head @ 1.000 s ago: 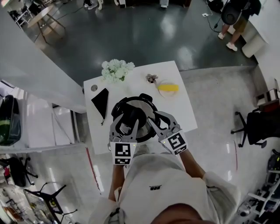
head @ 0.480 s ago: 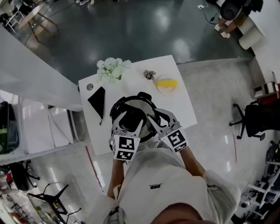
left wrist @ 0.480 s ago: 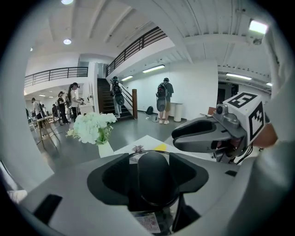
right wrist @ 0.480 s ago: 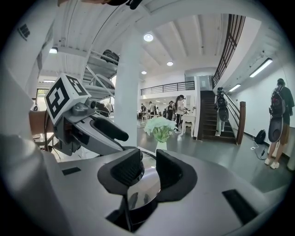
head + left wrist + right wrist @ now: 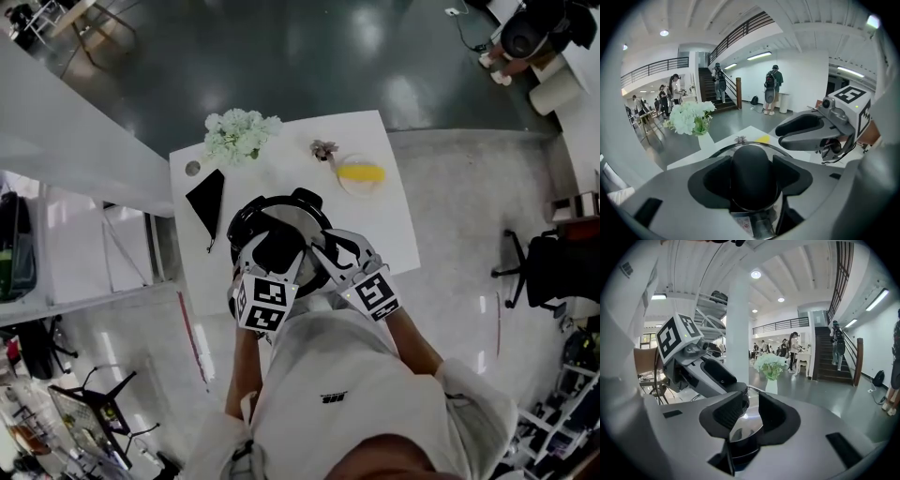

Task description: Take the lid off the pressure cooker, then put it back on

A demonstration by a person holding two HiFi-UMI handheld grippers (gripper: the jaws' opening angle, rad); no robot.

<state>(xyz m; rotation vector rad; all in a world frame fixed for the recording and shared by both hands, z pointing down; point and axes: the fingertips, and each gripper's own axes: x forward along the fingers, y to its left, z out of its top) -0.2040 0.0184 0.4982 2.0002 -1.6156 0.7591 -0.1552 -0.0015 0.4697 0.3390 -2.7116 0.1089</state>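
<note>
Black and domed, the lid's handle (image 5: pixel 753 171) stands between the pads of my left gripper (image 5: pixel 277 251), whose jaws have just been opening and now stand open around it. My right gripper (image 5: pixel 751 414) is just beside it, jaws apart too, with the steel lid (image 5: pixel 298 217) shining in the gap; the lid sits on the pressure cooker (image 5: pixel 240 225) at my edge of the white counter (image 5: pixel 398 234). Farther along the counter lie a black pouch (image 5: pixel 207 199), a yellow thing (image 5: pixel 361 172) on a plate, and white flowers (image 5: pixel 240 134).

Glossy dark floor (image 5: pixel 281 56), white table (image 5: pixel 394 225), black office chair (image 5: pixel 553 267).
</note>
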